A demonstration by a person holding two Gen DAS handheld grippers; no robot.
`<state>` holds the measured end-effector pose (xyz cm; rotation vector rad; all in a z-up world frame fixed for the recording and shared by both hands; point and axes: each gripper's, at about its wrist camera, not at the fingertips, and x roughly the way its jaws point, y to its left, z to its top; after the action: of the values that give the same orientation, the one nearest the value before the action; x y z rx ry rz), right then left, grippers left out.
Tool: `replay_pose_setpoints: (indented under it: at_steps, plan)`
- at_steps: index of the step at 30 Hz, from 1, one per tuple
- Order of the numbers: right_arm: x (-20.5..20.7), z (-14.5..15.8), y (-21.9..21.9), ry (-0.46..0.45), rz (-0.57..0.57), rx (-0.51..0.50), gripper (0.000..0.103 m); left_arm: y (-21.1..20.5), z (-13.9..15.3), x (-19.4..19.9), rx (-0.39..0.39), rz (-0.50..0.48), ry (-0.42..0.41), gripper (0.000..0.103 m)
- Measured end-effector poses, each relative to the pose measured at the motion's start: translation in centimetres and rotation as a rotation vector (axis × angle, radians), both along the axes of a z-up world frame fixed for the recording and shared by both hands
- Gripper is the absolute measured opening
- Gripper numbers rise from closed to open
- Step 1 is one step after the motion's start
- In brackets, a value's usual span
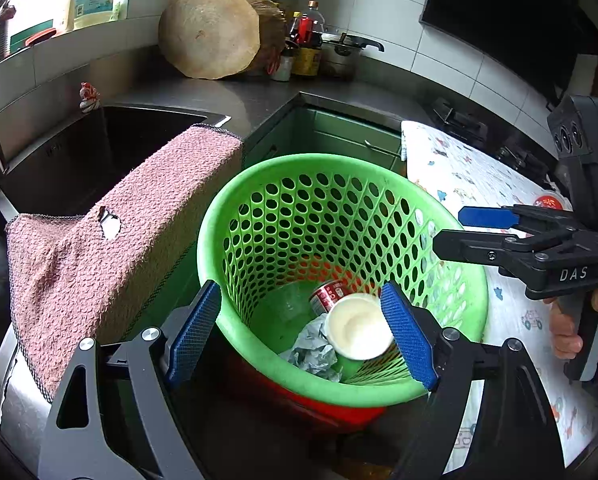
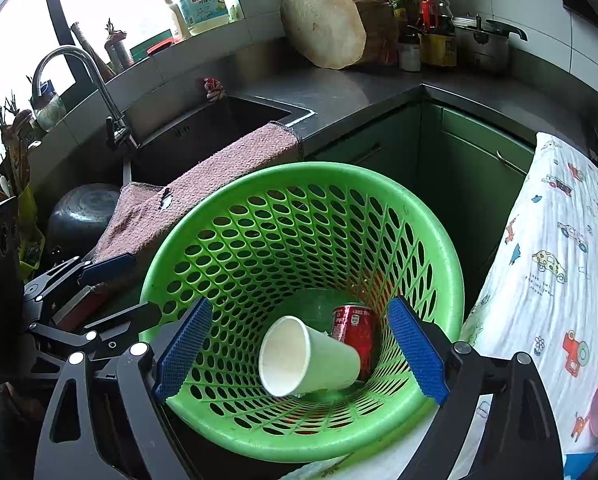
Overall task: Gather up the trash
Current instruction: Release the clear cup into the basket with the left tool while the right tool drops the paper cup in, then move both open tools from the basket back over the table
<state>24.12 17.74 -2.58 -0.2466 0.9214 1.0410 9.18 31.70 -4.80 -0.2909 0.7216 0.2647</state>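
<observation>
Trash lies in the green basket (image 2: pixel 303 184): crumpled paper (image 1: pixel 313 350), then a paper cup (image 2: pixel 307 356) on its side, then a red can (image 2: pixel 355 330). All are light; I judge the cup crushable, best gripped across its rim. Left of the basket, my left gripper (image 1: pixel 299 334) stands wide, empty; over the basket, my right gripper (image 2: pixel 301 350) likewise. Beyond the basket: steel counter (image 2: pixel 339 92), tiled corner.

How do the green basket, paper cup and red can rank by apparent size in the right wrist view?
1. green basket, by far the largest.
2. paper cup.
3. red can, though the cup hides part of it, so this gap is unsure.
</observation>
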Motion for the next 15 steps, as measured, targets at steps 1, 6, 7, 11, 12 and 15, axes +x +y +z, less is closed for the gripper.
replay_pose_setpoints:
  at_steps: [1,6,7,11,12,15]
  plan:
    - [0.0,0.1,-0.1,-0.001,0.0,0.001,0.088,0.0,0.0,0.0,0.0,0.003,0.0,0.083]
    - [-0.3,0.7,-1.5,-0.018,-0.016,0.009,0.089,-0.4,0.2,0.0,0.004,-0.002,0.001,0.084]
    - [-0.3,0.9,-2.1,-0.021,-0.023,0.013,0.09,-0.6,0.3,0.0,0.005,-0.004,0.001,0.084]
    - [-0.2,1.7,-4.9,-0.028,-0.063,0.034,0.091,-1.4,0.4,0.5,0.001,-0.013,0.004,0.086]
    - [-0.2,1.9,-5.8,-0.029,-0.075,0.039,0.091,-1.7,0.5,0.7,-0.001,-0.019,0.005,0.086]
    - [0.0,2.4,-8.6,-0.032,-0.115,0.051,0.091,-2.9,0.8,1.3,0.0,-0.044,-0.001,0.086]
